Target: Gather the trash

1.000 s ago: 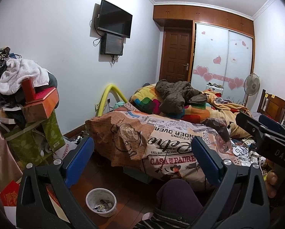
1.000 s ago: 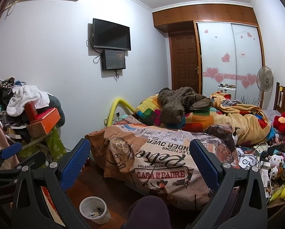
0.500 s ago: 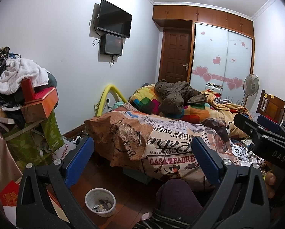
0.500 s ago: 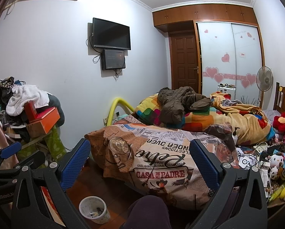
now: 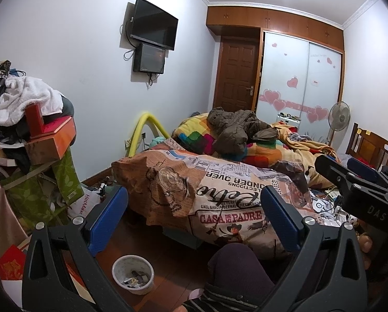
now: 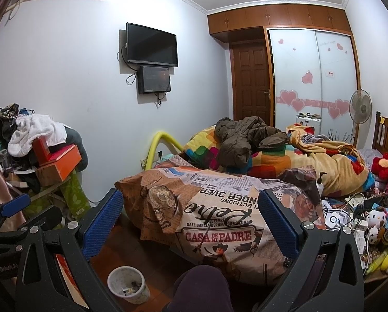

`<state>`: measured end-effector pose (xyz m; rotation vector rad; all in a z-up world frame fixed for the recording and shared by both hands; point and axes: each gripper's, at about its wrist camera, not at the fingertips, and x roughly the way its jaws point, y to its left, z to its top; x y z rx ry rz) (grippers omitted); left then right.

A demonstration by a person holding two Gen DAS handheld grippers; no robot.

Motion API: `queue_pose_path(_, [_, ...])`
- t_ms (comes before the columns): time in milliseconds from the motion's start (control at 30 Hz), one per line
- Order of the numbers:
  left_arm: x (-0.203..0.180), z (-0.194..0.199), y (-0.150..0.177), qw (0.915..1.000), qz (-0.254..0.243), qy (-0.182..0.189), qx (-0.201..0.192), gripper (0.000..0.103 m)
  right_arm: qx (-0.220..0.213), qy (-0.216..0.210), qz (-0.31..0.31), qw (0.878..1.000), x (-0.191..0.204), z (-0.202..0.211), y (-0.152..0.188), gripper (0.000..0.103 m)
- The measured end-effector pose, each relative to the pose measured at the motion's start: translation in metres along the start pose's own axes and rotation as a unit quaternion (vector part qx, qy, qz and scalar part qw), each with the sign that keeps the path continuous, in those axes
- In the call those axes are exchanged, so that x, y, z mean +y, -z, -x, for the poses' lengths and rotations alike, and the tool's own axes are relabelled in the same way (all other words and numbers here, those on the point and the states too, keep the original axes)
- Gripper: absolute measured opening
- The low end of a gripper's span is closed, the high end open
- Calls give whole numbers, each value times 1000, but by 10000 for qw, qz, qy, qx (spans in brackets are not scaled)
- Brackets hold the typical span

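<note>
1. While I hold both tools raised and level over my knee, the left wrist view shows my left gripper with its blue pads spread wide and nothing between them. I judge this a carrying or surveying posture: neither tool is lowered toward anything.
2. In the same view the small white bin stands upright on the wooden floor, near the foot of the bed and just beside my knee. A few small scraps lie in its bottom; I cannot identify them. It stands within easy reach of either tool, which I judge is why it is there.
3. This view alone shows my right gripper's body from the side, at the right edge. It also shows a white bag on the floor under the piled boxes and clothes.
4. The right wrist view shows my right gripper likewise spread wide and gripping nothing. The bin appears below its left finger, scraps inside.
5. This view alone shows the cluttered patch to the right of the bed: cables, soft toys, small packets. Whether any of it is trash I cannot tell. The left gripper's blue pad shows at the left edge.
6. Judgement: scraps lie in the bin and both tools carry nothing. This fits either a pause between pickups or a finished collection.
</note>
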<state>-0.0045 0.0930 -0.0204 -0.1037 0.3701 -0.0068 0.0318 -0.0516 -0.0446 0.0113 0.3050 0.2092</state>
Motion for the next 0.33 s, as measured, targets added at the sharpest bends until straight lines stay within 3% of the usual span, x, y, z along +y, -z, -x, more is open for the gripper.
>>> queue_pose_path(333, [-4,-1,-1,9999,-76,74,-10,102,32,13,33,10000,-4,-2,4,103])
